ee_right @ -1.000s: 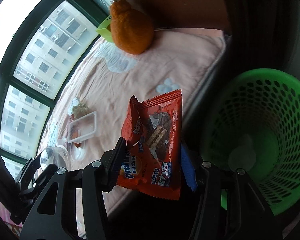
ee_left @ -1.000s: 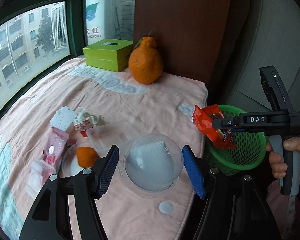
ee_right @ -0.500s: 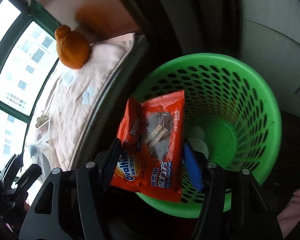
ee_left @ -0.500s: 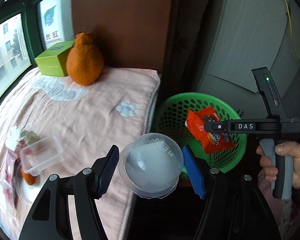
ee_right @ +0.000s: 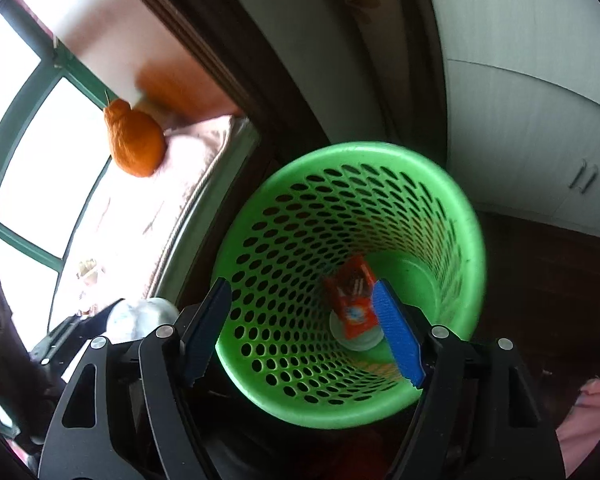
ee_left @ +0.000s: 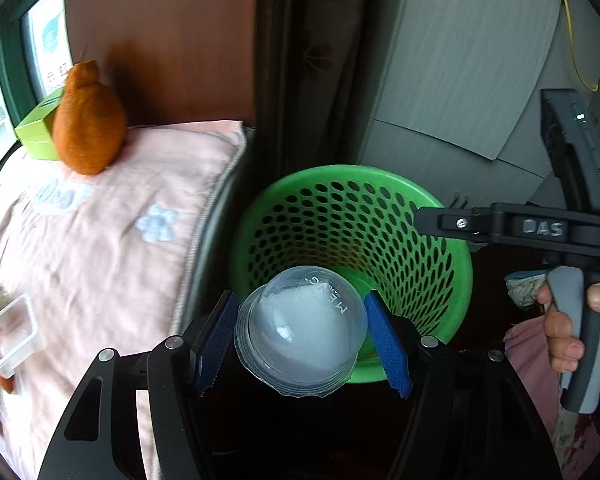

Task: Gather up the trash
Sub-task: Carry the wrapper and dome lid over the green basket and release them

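Right tool point(ee_right: 302, 328): jaws now spread wide and empty, poised over the mouth of the green perforated basket point(ee_right: 470, 240). Half a second earlier: same jaws closed on the orange snack wrapper point(ee_right: 354, 300); now lying at the basket bottom, partly on top of a pale round item point(ee_right: 358, 340) of uncertain identity. First release evidently complete.

Left tool point(ee_left: 300, 332): blue pads point(ee_left: 384, 336) closed against both sides of a clear domed plastic lid point(ee_left: 304, 328), white matter visible inside. One second earlier: dome above the pink cloth-covered surface point(ee_left: 112, 240); now carried to the near rim of the basket point(ee_left: 452, 288), partly over the opening. Probable next step: opening of the left jaws for a second drop, perhaps after a little more advance toward the centre to avoid a catch on the rim.

Count, both views:
- tools, two
- baskets, one
- wrappers in basket, one
- pale round items in basket, one
- domed lids, one, held
- clear rectangular plastic tubs point(ee_left: 8, 332) on the surface, one
- large knobbly orange citrus point(ee_left: 88, 124), one, at the far end
- green box point(ee_left: 34, 136), one, behind the citrus
- small orange piece point(ee_left: 6, 384) at the left edge, one, partly hidden.

Remaining litter: at least the tub and scraps near it, mostly out of frame.
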Demonstrator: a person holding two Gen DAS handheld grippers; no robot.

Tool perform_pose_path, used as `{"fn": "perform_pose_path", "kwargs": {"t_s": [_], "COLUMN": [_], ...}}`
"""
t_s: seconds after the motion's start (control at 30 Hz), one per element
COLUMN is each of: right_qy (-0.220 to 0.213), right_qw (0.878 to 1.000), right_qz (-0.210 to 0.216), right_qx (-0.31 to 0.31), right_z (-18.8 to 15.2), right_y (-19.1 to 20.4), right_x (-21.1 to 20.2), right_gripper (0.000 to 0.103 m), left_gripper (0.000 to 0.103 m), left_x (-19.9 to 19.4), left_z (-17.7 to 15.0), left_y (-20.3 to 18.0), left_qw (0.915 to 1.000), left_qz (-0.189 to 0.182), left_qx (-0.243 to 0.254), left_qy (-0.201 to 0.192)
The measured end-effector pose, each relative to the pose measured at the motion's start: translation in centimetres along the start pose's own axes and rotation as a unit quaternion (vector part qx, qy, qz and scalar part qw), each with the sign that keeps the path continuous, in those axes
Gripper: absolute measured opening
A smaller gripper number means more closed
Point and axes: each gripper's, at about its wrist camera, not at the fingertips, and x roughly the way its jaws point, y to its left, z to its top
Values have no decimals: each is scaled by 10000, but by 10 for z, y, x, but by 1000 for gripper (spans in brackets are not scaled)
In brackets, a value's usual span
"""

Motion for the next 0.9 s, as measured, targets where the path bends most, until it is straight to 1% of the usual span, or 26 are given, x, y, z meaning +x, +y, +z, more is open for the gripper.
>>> {"fn": "perform_pose_path", "kwargs": {"t_s": [0.27,0.37,0.43,0.5,0.67,0.8,0.9], "right_qy": [-196,-224,-250,-277,-274,-218,-171], "right_qw": [9997,9996,9996,9996,9996,9997,9998], "right_qz": [41,68,49,13,10,9,32], "right_qx": [125,140,111,82,113,91,40], "right_z": [-3,-5,-6,-7,-10,-13,-15], "right_y": [-13,-15,-15,-15,-17,-14,-7], "right_x": [-18,-21,-23,-24,-26,-23,-21], "right_gripper": [76,76,76,76,76,76,76], "left_gripper": [63,66,74,76,76,76,76], "left_x": [26,35,39,41,36,23,8], "left_z": [10,13,13,12,8,2,-4], "left_y": [-21,-28,-30,-31,-29,-17,-2], "left_qw": [9998,9997,9997,9996,9998,9998,9994], "left_qz": [-98,-115,-133,-155,-98,39,243], "left_qx": [10,21,4,-37,-25,-135,-242], "left_qy": [175,226,227,220,191,127,15]}}
